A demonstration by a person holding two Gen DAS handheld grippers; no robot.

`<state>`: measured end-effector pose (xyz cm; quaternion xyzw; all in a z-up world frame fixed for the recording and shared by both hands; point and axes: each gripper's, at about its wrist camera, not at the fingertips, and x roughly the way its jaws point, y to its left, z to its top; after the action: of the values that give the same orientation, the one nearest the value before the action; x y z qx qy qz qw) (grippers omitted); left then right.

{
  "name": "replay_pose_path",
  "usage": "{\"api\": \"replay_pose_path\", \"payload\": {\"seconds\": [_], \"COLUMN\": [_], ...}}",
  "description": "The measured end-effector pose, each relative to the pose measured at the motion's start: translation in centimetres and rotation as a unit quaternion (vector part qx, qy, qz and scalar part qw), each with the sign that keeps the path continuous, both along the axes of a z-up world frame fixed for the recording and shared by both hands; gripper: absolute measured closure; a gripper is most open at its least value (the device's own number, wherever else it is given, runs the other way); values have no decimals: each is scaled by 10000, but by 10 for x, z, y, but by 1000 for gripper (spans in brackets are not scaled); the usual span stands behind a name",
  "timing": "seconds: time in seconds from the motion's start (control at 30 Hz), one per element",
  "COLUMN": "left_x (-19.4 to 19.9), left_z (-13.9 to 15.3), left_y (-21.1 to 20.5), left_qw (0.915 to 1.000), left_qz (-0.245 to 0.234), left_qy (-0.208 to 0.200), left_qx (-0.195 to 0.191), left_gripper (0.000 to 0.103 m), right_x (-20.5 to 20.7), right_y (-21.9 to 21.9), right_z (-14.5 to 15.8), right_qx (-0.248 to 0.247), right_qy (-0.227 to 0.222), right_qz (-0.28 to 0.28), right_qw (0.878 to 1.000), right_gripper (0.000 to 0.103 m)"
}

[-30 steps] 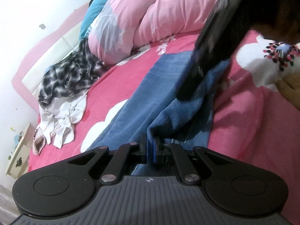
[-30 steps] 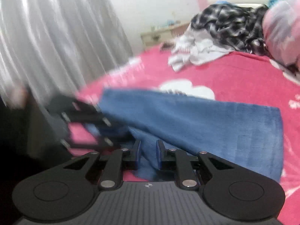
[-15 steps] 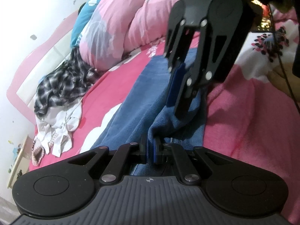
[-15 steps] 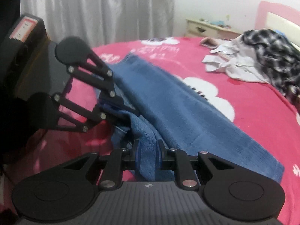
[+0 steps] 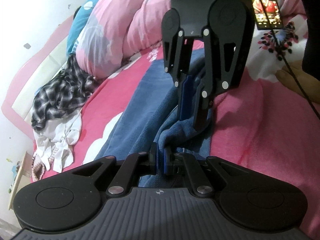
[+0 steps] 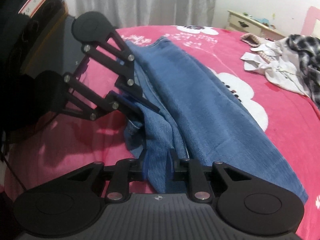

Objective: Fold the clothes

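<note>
Surface: a bed under a pink floral blanket (image 6: 270,124), pale curtain behind.
Garment: blue fleecy garment (image 6: 210,108), soft nap, laid in a long narrow strip with lengthwise folds.
Position: on the blanket, between the two grippers at its near end.
Long axis: in the right wrist view it runs from the near lower right up and away to the far left; in the left wrist view it stretches away toward the pink duvet (image 5: 120,30).
Left gripper (image 5: 160,160): clenched on a bunched fold of the garment.
Right gripper (image 6: 158,166): jaws opening, a thick wad of garment between them.
Beyond: plaid shirt (image 5: 60,94) and white shirt (image 5: 60,140), well apart from the garment.
</note>
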<state>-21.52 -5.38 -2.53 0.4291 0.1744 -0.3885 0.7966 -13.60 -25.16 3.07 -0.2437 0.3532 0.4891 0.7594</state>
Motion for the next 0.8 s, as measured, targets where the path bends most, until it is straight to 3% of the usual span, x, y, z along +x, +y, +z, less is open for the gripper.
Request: {"api": "replay_pose_path", "payload": {"seconds": [0.07,0.13,0.23,0.37,0.47,0.57,0.73,0.77,0.8], "left_x": [0,1,5,23,40,55,75,78,82], "left_z": [-1,-1,3,21,35,36,26,24,22], "left_y": [0,1,3,11,18,18,13,11,10], "left_qw": [10000,10000,9996,9930,9779,9638,9456,9429,9406], "left_qz": [-22,-31,-11,236,424,583,978,1060,1156], "left_qy": [30,71,271,1093,1902,2427,2923,2981,3016], "left_qx": [4,0,-26,-377,-763,-939,-1045,-1042,-1044], "left_gripper": [99,99,97,83,77,73,72,76,88], "right_x": [1,-1,-9,-31,-50,-64,-86,-88,-89], "right_y": [2,6,11,15,23,30,31,31,31], "right_z": [-2,-3,-1,-3,-13,-26,-51,-52,-54], "right_qx": [-89,-266,-526,-829,-1117,-1437,-1945,-1961,-1973], "right_qy": [-8,-147,-696,-1717,-2417,-3060,-4181,-4198,-4209], "right_qz": [155,366,489,401,451,589,1063,1096,1126], "right_qw": [9998,9989,9950,9808,9628,9393,8809,8794,8782], "right_gripper": [82,90,95,96,96,96,96,96,96]}}
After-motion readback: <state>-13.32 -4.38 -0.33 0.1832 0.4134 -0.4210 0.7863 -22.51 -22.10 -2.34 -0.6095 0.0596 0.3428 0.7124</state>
